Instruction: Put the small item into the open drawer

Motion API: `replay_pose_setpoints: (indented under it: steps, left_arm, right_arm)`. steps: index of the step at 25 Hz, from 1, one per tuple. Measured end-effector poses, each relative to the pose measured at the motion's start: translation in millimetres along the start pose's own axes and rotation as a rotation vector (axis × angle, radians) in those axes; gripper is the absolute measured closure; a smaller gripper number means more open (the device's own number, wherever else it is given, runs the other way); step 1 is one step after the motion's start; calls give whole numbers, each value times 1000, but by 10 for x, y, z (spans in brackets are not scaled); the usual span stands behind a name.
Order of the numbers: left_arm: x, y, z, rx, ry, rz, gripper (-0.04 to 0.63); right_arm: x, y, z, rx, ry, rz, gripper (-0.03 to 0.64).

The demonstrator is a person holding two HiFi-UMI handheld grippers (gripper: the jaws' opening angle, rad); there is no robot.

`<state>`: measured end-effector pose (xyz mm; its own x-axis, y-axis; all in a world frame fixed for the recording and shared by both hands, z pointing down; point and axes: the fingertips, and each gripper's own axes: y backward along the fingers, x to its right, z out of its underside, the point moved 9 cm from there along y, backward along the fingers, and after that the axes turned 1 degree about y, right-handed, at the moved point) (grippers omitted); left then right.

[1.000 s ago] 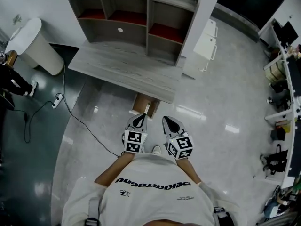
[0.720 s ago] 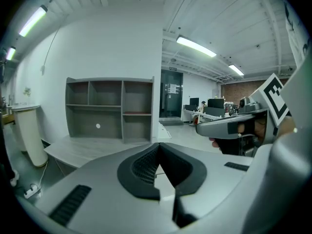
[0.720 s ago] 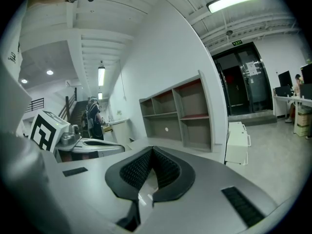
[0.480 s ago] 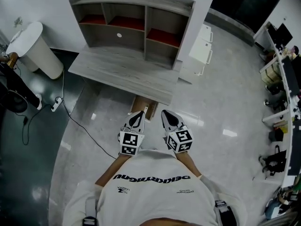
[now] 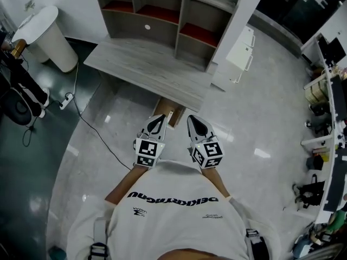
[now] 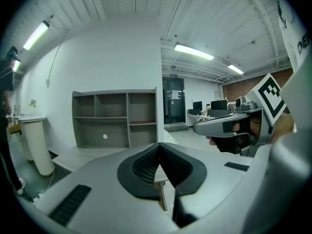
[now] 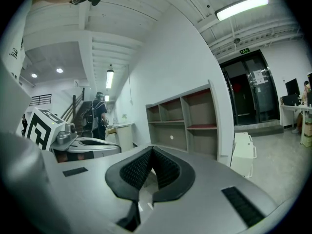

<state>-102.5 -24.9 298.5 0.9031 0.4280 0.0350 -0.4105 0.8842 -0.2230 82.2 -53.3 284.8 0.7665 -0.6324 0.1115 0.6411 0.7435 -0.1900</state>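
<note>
With my left hand-held gripper (image 5: 159, 121) and right hand-held gripper (image 5: 194, 122) both pressed together and empty, the open drawer (image 5: 165, 115) lay just ahead, nearer the left.

The glossy grey floor (image 5: 238, 118) lies open before the long grey wooden counter (image 5: 141, 69). An open brown drawer (image 5: 172, 115) juts out beneath its front edge; a grey cubby shelf unit (image 5: 180, 15) blocks the counter's rear.
</note>
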Motion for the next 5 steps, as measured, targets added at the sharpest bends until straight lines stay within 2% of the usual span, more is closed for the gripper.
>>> replay_pose_setpoints:
  steps: [5]
  left_arm:
    - [-37,38,46,13,2,-12,580]
  right_arm:
    - [-24,-47,26,2,13,-9,588]
